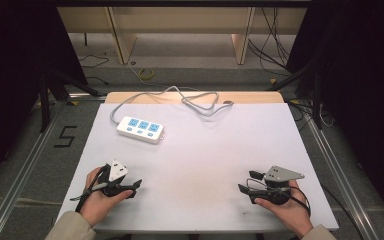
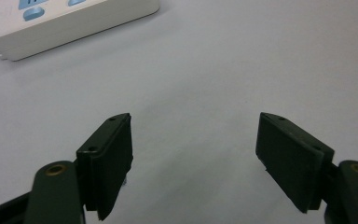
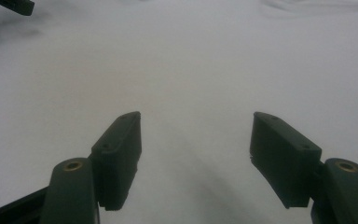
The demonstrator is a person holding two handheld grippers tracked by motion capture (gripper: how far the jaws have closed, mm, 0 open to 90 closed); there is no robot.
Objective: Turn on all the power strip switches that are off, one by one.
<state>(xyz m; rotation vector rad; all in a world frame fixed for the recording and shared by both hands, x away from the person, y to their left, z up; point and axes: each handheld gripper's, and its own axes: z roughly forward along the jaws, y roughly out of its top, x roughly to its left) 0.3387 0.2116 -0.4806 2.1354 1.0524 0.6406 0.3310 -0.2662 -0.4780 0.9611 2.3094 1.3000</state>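
At the near edge of the white table (image 1: 200, 165), two forearms in light sleeves come in from the bottom of the high view, one at each corner. The left hand (image 1: 96, 202) lies low on the table surface with its fingers wrapped around the dark body of the left gripper (image 1: 132, 189), whose jaws point toward the middle of the table, roughly level and turned a little inward; a pale three-cornered plate sits on top of it and a black cable loops back beside the wrist. In the left gripper view its own two black jaws stand wide apart with bare table between them, holding nothing. The right hand (image 1: 286, 207) rests in mirror fashion near the other corner, palm cupped under the right gripper (image 1: 249, 182), which points inward toward the left hand, its grey plate on top and its cable curling round the wrist. In the right gripper view those jaws are likewise spread wide over bare table, nothing between the pads. The two grippers face each other, well apart. Farther off, on the left half of the table and well beyond the left gripper, lies the white power strip (image 1: 140, 129) with its three blue sockets facing up, set at a slight slant; its near end shows at the top left of the left gripper view (image 2: 70, 21). Its grey cord (image 1: 190, 97) runs from the strip's far end along the table's far edge in loose loops.
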